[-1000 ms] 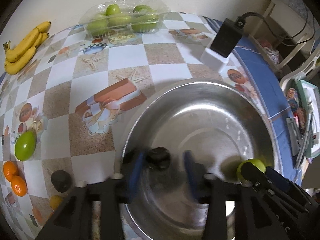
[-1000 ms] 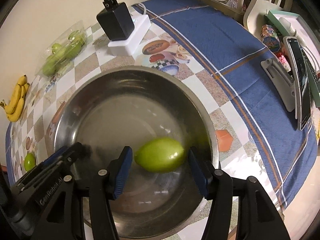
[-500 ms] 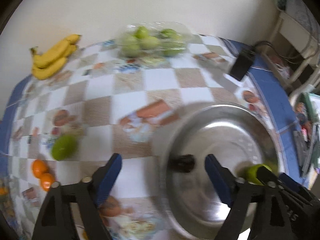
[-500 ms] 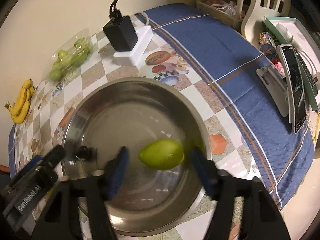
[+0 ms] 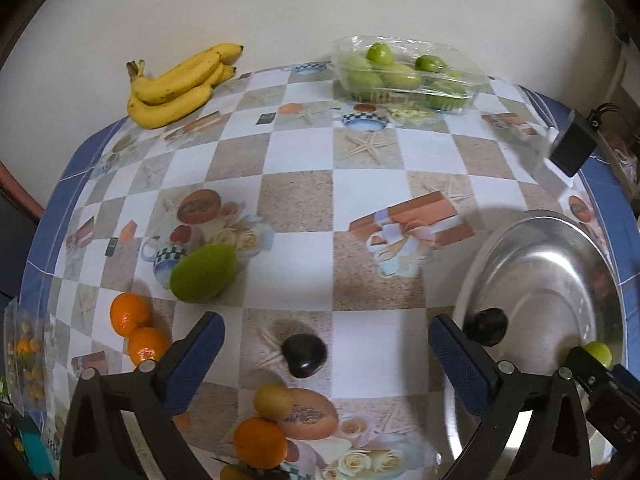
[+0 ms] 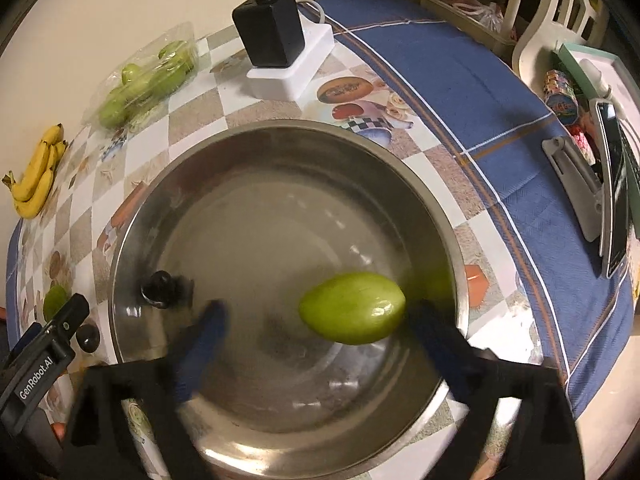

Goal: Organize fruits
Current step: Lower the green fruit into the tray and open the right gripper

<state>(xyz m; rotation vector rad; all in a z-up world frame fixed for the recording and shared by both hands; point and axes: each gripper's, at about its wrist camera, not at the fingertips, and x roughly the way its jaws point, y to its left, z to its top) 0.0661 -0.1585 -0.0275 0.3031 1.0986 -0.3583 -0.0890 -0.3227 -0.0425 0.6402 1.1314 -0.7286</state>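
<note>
A steel bowl (image 6: 448,240) holds a green mango (image 6: 352,308) and a small dark fruit (image 6: 160,288). My right gripper (image 6: 316,340) is open and blurred, its jaws wide on either side of the mango, which rests free in the bowl. My left gripper (image 5: 326,348) is open and empty over the table, left of the bowl (image 5: 600,264). A dark fruit (image 5: 304,354) lies on the cloth between its fingers. A second green mango (image 5: 203,274) and two oranges (image 5: 138,332) lie at the left.
Bananas (image 5: 180,86) and a clear tray of green fruit (image 5: 404,76) sit by the far wall. A black charger on a white power strip (image 6: 276,44) stands behind the bowl. An orange (image 5: 260,442) and a yellow fruit (image 5: 274,402) lie near the front edge. Clutter lines the right side.
My left gripper opened wide and swung left out of the bowl, leaving the dark fruit inside. My right gripper opened wider, the mango lying free in the bowl.
</note>
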